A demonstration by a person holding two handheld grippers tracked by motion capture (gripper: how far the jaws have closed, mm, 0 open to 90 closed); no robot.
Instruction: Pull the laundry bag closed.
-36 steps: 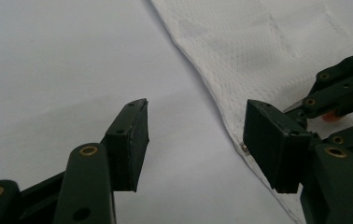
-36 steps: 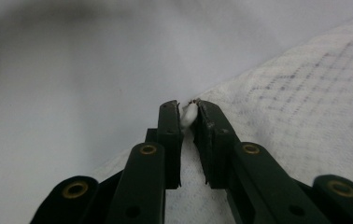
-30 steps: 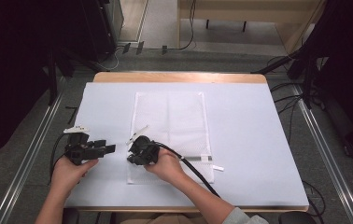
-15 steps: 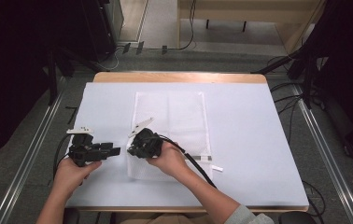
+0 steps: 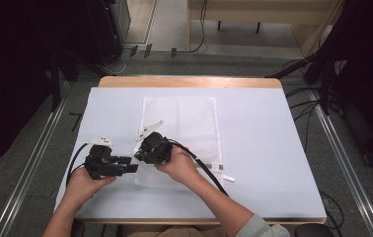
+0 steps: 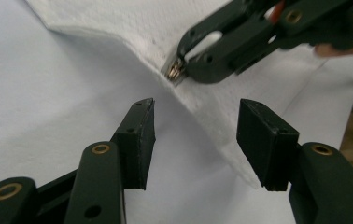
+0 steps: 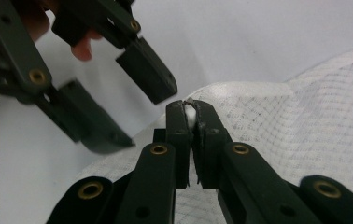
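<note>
Jaws of the right gripper (image 7: 191, 112) clamped on the raised left edge of the white mesh bag (image 5: 194, 123), at its zipper pull (image 6: 176, 72). Left gripper (image 6: 195, 135) spread wide, just short of that edge, touching nothing. Bag otherwise flat on the pale blue table cover (image 5: 268, 143), near centre.

Both grippers, left (image 5: 131, 164) and right (image 5: 138, 154), are black, each topped with a pale three-cornered plate and trailing a black cable. Close up, the left gripper's (image 6: 195, 135) jaws are flat rectangular blocks on arms set with brass-ringed screws; the right gripper (image 7: 190, 112) has the same fittings. A grey sleeve (image 5: 258, 228) covers the right arm.
</note>
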